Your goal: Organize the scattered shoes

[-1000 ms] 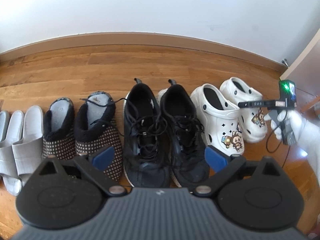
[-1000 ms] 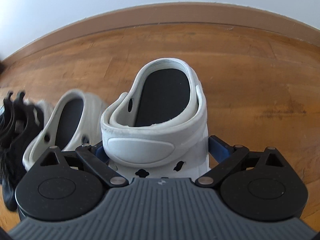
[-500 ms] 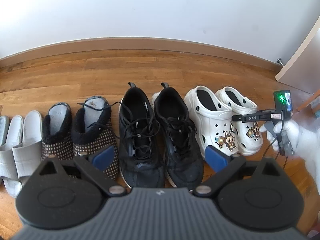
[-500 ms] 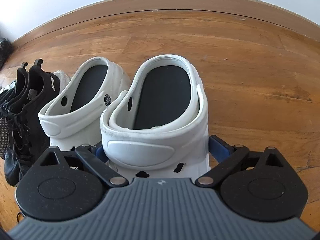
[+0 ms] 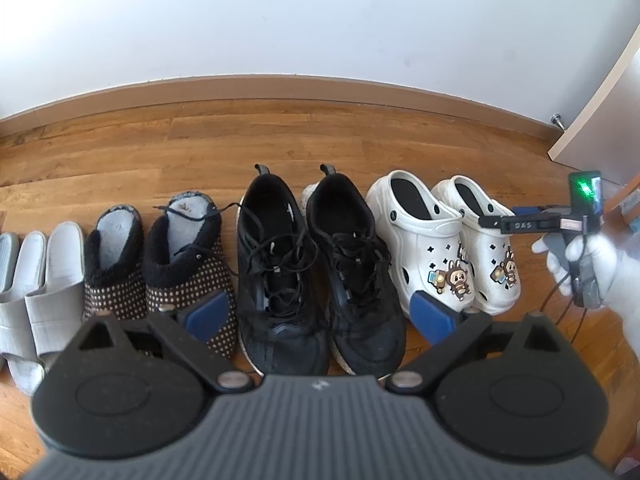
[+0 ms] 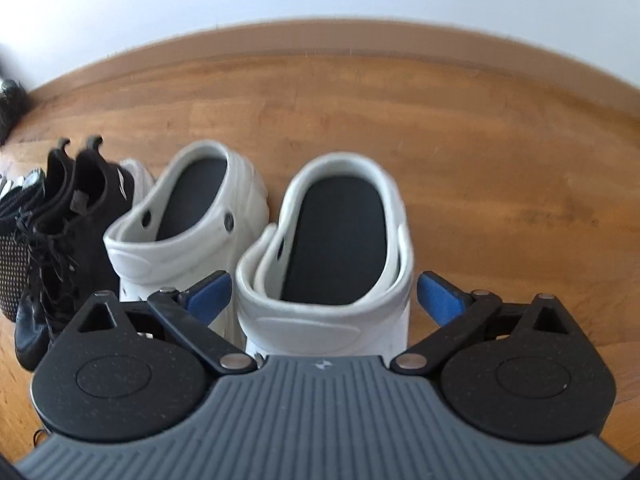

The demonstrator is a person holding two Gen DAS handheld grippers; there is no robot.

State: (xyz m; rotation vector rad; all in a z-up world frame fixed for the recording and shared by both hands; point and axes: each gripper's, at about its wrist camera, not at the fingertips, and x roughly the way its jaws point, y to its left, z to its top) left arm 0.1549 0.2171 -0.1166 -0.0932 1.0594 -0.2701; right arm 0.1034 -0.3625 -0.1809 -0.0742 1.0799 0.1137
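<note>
Wooden floor [image 6: 480, 140]: right clog [image 6: 332, 240] between spread right-gripper fingers [image 6: 438, 298].

The wooden floor [image 5: 200, 148] runs up to a brown skirting board [image 5: 280, 88] under a white wall. On its planks stands a row of shoes, heels toward the wall, each pair side by side: grey slides [image 5: 44, 276] at the far left, then dark dotted slippers [image 5: 160, 276] with a fleecy lining, black lace-up trainers [image 5: 316, 276], and white clogs [image 5: 452, 240] (cartoon charms on the toes) at the right end. One black lace trails across a slipper. A small metal door stop [image 5: 557, 119] sits by the skirting at the right
</note>
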